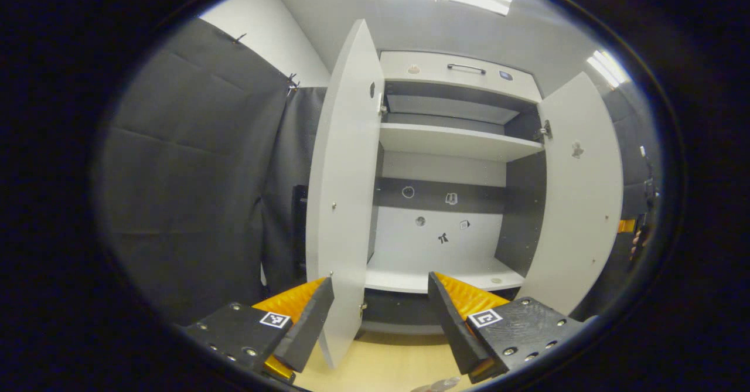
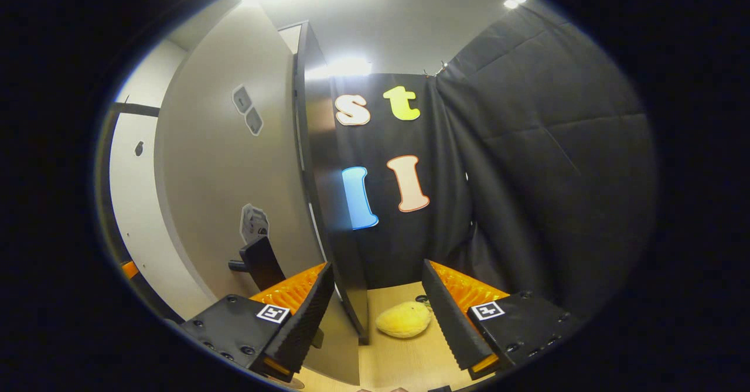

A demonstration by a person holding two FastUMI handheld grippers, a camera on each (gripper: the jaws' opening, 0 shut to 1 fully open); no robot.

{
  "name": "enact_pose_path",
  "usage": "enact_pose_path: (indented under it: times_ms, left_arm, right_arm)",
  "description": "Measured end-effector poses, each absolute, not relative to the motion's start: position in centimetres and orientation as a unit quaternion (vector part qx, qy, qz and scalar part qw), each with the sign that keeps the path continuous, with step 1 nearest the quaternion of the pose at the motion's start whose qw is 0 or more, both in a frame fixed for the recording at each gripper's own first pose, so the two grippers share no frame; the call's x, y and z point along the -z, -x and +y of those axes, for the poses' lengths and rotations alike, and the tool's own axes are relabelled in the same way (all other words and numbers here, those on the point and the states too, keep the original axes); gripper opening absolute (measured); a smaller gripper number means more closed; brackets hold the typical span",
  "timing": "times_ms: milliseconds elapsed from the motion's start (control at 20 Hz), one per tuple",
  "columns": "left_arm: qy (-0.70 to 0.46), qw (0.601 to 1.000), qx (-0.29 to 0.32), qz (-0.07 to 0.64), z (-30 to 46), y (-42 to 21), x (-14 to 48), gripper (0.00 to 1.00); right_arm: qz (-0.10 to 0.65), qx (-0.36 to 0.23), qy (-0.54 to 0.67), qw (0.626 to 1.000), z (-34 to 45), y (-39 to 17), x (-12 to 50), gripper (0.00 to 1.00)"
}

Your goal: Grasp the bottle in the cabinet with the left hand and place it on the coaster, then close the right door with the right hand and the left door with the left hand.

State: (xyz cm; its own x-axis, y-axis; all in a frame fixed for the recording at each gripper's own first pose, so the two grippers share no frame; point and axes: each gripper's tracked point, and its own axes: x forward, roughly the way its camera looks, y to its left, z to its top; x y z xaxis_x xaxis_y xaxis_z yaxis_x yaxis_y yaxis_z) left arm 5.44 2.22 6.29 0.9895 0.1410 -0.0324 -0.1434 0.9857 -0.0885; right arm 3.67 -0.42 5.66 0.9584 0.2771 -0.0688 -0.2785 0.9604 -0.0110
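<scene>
My right gripper (image 2: 375, 316) has its fingers spread apart with nothing between them. The edge of the right door (image 2: 234, 169) stands just ahead of the gap, its pale face sweeping off to my left with a dark handle (image 2: 258, 263) low on it. Past the door's edge, a yellow, lemon-like fruit (image 2: 403, 319) lies on the wooden tabletop (image 2: 398, 362), near the right finger. Black cloth (image 2: 545, 169) hangs behind.

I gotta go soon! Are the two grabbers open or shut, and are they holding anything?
Left gripper: open, holding nothing, facing the open cabinet.
Right gripper: open, holding nothing, its fingers either side of the right door edge.
</scene>
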Motion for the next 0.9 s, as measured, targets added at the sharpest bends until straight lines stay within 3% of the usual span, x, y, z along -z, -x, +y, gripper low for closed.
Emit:
enact_pose_path:
  times_ms: [50,100,150,200,250,550,750,800,900]
  left_arm:
    - [0.039,0.996,-0.077,0.009,3.1,-5.3,-6.4,0.94]
    - [0.033,0.996,-0.079,0.005,3.9,-5.3,-6.5,0.94]
    - [0.031,0.996,-0.078,0.003,4.4,-5.4,-6.6,0.94]
    - [0.032,0.997,-0.076,0.003,4.9,-5.2,-6.5,0.94]
    - [0.037,0.997,-0.074,0.001,5.3,-5.1,-6.5,0.94]
    - [0.092,0.994,-0.060,0.000,7.8,-3.8,-5.1,0.94]
    - [0.082,0.991,-0.101,0.018,12.2,-2.1,-3.2,0.94]
    - [0.086,0.990,-0.111,0.019,13.3,-1.7,-3.1,0.89]
    - [0.103,0.987,-0.123,0.015,15.3,-1.0,-3.2,0.94]
  right_arm:
    - [0.030,-0.137,0.015,0.990,0.0,-3.5,-5.7,0.90]
    - [0.028,-0.132,0.020,0.991,0.4,-3.2,-5.7,0.97]
    - [0.027,-0.128,0.023,0.991,0.7,-2.7,-5.6,0.97]
    - [0.027,-0.124,0.022,0.992,1.1,-2.3,-5.5,0.90]
    - [0.029,-0.122,0.018,0.992,1.7,-1.9,-5.2,0.97]
    - [0.044,-0.138,-0.003,0.990,6.7,-0.5,-4.0,0.97]
    - [0.055,-0.149,-0.011,0.987,9.4,-0.1,-3.4,0.97]
    - [0.055,-0.148,-0.014,0.987,9.9,-0.2,-3.4,0.97]
    - [0.058,-0.153,-0.014,0.986,11.3,-0.2,-3.0,0.97]
